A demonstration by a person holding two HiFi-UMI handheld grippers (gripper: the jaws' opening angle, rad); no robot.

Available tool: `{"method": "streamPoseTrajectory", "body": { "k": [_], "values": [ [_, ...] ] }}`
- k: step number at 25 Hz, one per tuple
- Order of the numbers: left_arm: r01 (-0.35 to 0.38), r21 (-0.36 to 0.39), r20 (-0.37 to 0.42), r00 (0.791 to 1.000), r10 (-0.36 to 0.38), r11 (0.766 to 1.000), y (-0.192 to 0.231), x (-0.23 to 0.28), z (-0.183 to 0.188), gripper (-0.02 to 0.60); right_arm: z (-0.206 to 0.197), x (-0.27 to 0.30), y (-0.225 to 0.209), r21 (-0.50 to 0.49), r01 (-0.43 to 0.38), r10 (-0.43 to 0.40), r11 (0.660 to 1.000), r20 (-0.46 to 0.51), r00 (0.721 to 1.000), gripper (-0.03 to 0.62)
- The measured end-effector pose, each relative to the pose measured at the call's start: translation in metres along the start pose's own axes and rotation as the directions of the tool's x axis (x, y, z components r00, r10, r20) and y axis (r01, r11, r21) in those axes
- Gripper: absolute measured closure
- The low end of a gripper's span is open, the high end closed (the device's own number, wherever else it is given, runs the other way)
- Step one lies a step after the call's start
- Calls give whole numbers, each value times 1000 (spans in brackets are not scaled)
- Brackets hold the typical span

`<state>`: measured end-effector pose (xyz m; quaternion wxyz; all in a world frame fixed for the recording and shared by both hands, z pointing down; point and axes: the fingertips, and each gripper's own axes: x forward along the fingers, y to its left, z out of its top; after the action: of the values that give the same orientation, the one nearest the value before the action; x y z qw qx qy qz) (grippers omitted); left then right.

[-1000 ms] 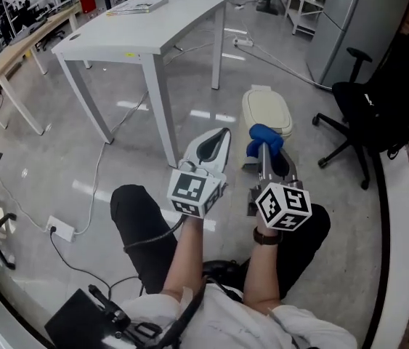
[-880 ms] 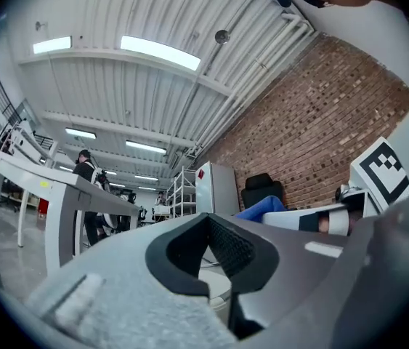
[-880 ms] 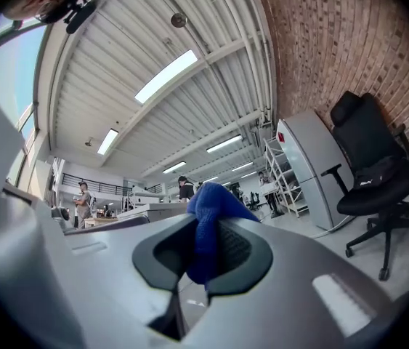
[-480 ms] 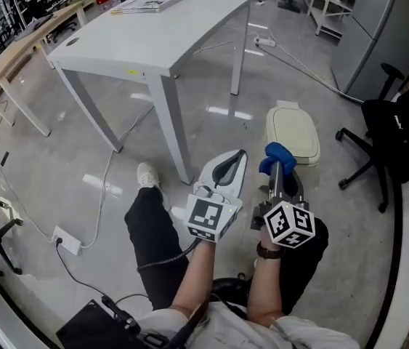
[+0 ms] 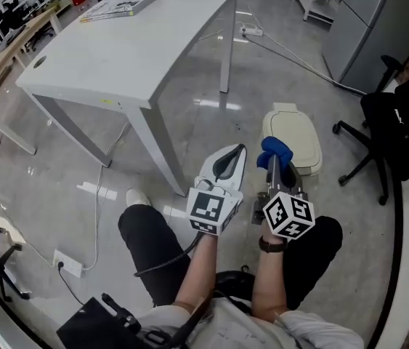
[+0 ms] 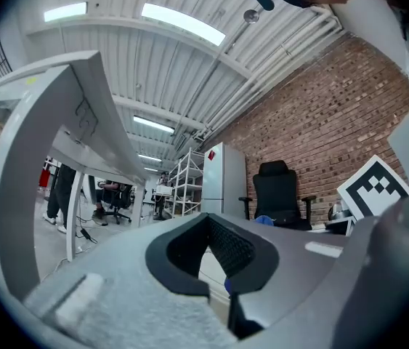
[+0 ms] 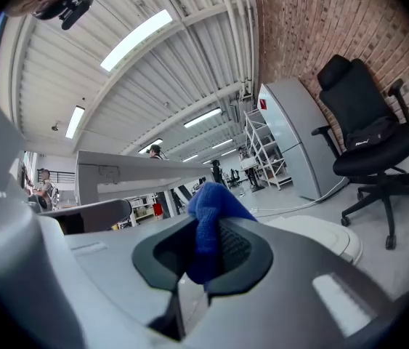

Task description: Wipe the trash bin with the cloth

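Observation:
A cream trash bin [image 5: 293, 137] with its lid down stands on the floor to the right of the white table; its lid [image 7: 320, 236] shows in the right gripper view too. My right gripper [image 5: 275, 156] is shut on a blue cloth [image 5: 274, 150], which bunches up above its jaws [image 7: 208, 231]. It hovers over the near left part of the bin. My left gripper [image 5: 227, 162] is shut with nothing in it, held beside the right one, left of the bin. In the left gripper view its jaws [image 6: 215, 249] meet with nothing between them.
A white table [image 5: 131, 46] with a magazine [image 5: 120, 3] stands to the left, one leg [image 5: 153, 151] close to my left gripper. A black office chair [image 5: 397, 133] is at the right beside the bin. Cables [image 5: 291, 53] run across the floor behind. My knees are below the grippers.
The view has shifted so the table fills more of the upper left. Both grippers stay side by side, the right one still holding the cloth by the bin.

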<state>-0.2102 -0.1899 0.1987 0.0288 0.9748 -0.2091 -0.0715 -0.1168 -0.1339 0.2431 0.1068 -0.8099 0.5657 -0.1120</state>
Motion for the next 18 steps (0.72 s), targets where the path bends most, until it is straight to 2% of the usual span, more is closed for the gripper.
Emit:
{"method": "streamPoseTrajectory", "body": {
  "k": [4, 7, 9, 13, 18],
  "values": [
    [60, 24, 28, 998, -61, 998, 3, 18, 17, 583, 24, 8, -3, 0, 9, -9, 1000, 51, 999, 556],
    [122, 56, 50, 991, -124, 991, -1, 22, 31, 583, 34, 9, -12, 44, 30, -35, 999, 111, 993, 556],
    [123, 72, 46, 991, -126, 990, 3, 24, 33, 583, 27, 9, -23, 88, 56, -66, 995, 118, 991, 556],
    [132, 35, 50, 990, -134, 991, 13, 24, 23, 583, 8, 2, -35, 152, 105, -124, 983, 121, 985, 556],
    [152, 13, 44, 987, -153, 988, 12, 24, 7, 583, 9, -16, -44, 120, 168, -183, 978, 129, 975, 556]
  ]
}}
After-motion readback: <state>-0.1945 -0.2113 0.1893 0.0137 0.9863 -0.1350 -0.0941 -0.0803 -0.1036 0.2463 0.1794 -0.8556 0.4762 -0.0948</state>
